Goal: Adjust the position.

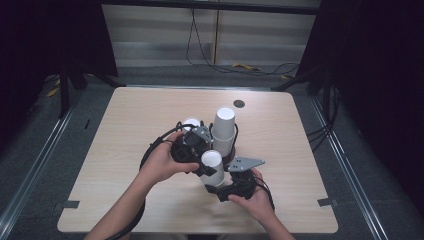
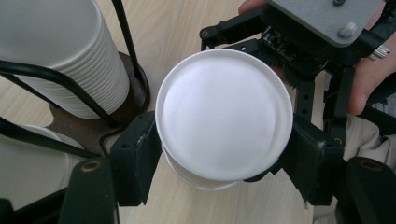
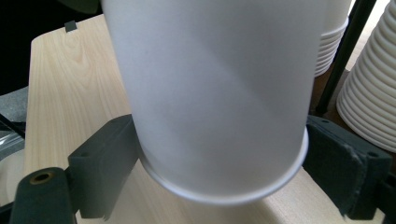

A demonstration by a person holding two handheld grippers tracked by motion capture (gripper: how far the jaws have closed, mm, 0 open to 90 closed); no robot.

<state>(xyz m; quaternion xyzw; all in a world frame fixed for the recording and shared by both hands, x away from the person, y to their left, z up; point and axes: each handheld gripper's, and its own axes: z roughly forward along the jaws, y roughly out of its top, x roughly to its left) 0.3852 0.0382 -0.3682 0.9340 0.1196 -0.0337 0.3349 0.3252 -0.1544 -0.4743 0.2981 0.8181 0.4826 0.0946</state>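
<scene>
Inverted cup close against the lens in the right gripper view, right gripper pinching it at the rim, both jaws on the wall. Left gripper clamps the same cup higher up, base toward its camera. In the high view the cup sits mid-table, beside the stack in its wire rack. Table edges well apart from it on every side.

Inverted cup near counter centre, between left hand-held gripper at its 9 o'clock and right hand-held gripper at 5 o'clock. Cup stack in wire holder at 12 o'clock, just behind.
</scene>
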